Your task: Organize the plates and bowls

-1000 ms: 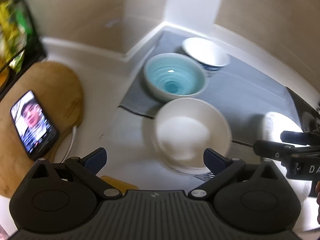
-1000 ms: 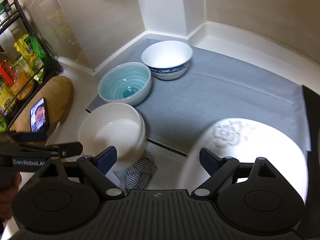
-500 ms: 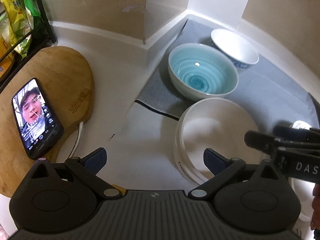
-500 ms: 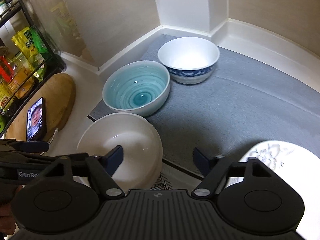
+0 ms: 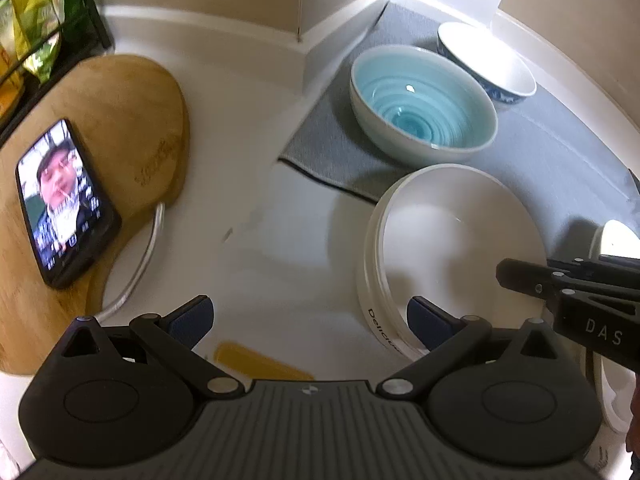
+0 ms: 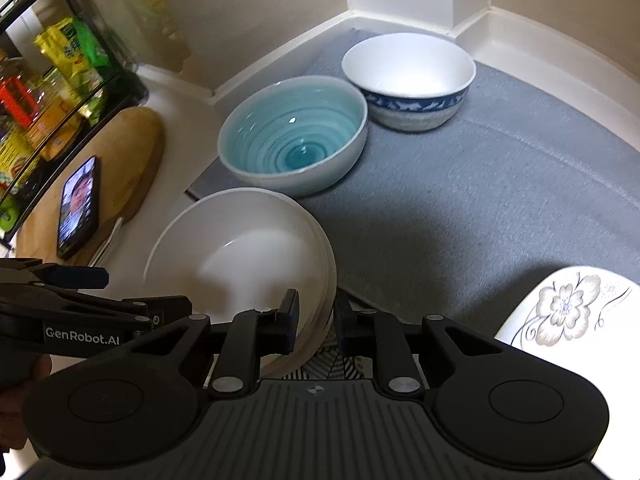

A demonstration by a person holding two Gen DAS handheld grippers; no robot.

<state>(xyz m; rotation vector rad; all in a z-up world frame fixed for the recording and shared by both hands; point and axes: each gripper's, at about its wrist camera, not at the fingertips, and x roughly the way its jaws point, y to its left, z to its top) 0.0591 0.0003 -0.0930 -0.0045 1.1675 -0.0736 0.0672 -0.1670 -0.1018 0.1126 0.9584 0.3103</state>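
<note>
- Gripping the near rim of the white bowl [image 6: 244,248], the right gripper [image 6: 316,316] is showing its jaws drawn narrow, one finger inside the bowl and one outside; they have just been closing, with the rim between them.
- Hovering just beside the same bowl, the left gripper [image 5: 308,316] is keeping its blue-padded fingers [image 5: 192,314] wide apart and holding nothing (its right pad is lying against the bowl's outer wall in the picture, though contact cannot be told).
- Sitting on the pale counter [image 5: 248,184], the white bowl is overlapping the front edge of the grey mat [image 6: 500,184].
- Standing on the mat behind it are the turquoise bowl [image 6: 294,132] and, just beside that, the blue-banded bowl [image 6: 412,80].
- Lying at the right is a flowered plate [image 6: 572,308], partly cut off by the view.
- Resting on the wooden board [image 5: 120,120] is a lit phone [image 5: 66,204].
</note>
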